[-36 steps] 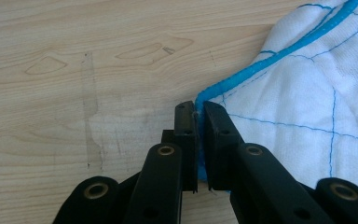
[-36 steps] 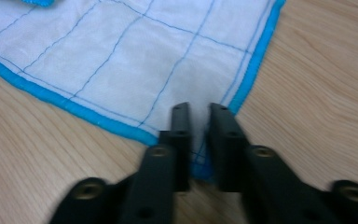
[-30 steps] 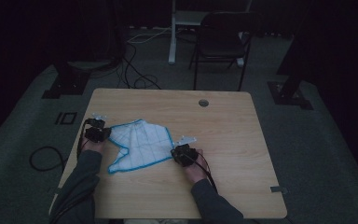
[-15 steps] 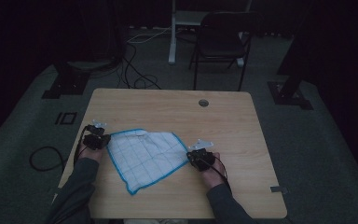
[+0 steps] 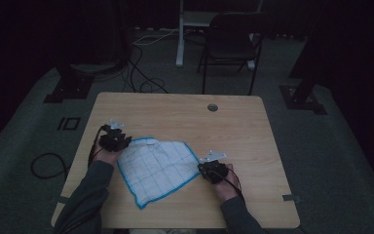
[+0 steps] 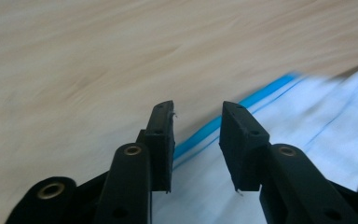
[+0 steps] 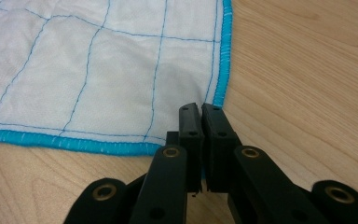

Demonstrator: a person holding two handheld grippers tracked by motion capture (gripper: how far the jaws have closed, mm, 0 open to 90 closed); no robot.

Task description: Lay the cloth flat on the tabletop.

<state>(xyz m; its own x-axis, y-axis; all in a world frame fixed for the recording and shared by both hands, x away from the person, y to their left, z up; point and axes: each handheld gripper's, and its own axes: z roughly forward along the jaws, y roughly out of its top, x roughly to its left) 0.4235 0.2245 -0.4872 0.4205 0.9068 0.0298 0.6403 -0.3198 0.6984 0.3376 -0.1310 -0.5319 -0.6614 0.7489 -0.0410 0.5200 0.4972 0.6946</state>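
cloth flat mid table, spreading looks nearly done; our right gripper pinches its corner, left gripper spread over the edge, we release next

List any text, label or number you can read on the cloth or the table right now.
None can be read.
The white cloth shows a blue grid and blue hem, no print.
The small pale tab at its far edge is too small to tell.
The wooden table bears no writing.
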